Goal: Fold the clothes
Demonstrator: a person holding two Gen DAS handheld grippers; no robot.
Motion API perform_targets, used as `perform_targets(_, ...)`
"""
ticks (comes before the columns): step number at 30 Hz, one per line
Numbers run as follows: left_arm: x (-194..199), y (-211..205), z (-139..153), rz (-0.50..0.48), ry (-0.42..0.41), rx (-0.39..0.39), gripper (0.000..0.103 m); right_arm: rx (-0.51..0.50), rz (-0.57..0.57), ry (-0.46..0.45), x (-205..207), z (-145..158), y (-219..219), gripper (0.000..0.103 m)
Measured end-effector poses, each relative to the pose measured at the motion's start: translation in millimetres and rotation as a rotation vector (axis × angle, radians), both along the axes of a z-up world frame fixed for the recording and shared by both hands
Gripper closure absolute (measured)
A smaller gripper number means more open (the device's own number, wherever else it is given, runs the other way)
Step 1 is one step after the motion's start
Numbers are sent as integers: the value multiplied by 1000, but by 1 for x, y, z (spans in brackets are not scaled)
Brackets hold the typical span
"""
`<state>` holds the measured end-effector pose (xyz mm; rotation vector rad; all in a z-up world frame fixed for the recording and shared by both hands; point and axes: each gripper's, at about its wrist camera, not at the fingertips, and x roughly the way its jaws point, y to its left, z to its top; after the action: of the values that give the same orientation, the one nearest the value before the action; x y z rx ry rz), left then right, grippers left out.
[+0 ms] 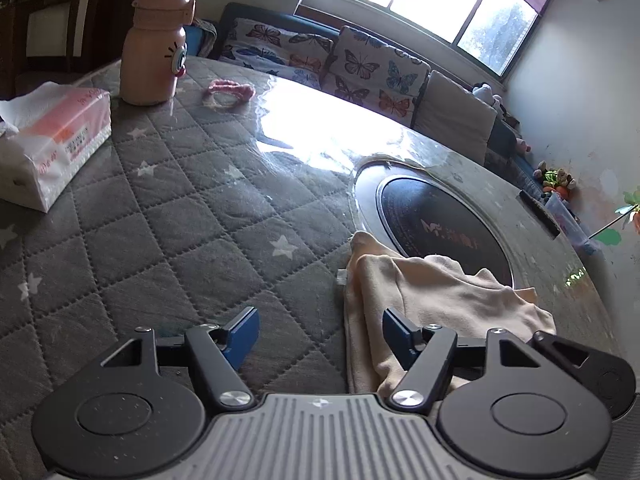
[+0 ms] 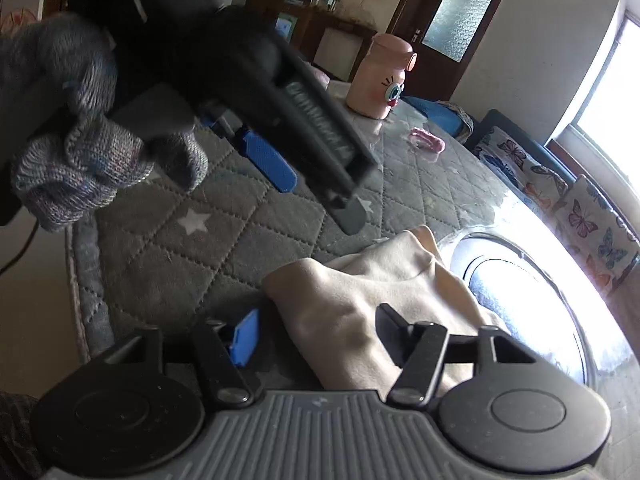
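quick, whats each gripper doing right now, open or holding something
Left gripper: open, holding nothing; the cream garment lies beside and under its right finger.
Right gripper: open, holding nothing, with the cream garment lying between its fingers.

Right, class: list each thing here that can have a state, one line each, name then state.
left gripper: open, empty
right gripper: open, above the cloth
cream garment: crumpled, not yet folded
pink bottle: upright, lid shut
tissue pack: opened, tissue sticking out
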<state>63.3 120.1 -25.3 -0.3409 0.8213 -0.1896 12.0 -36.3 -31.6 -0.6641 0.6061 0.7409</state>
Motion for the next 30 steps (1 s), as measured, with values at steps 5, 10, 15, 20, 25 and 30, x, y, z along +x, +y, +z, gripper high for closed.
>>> perform_targets(5,4,-5,-3,-6,18,-10,32,-19,0,-12,-5,-1,4,62)
perform_targets(10,7,-9,-3,-16,24,-21,32,-7,-12,-6,-8,-2,6,73)
perform_targets(15,12,-9,-2,-5,45,-87,32,27,-23,2,-9,3,2,88)
perform_targets(20,20,-12,-4,3,80,-162,31,110,-50,42,-5,16,-12,92)
perform_targets(25,27,-16,-9,20,130,-244,31,187,-66,74,0,29,-32,94)
perform_targets(30,34,-18,-17,33,183,-343,32,247,-74,99,3,38,-51,94)
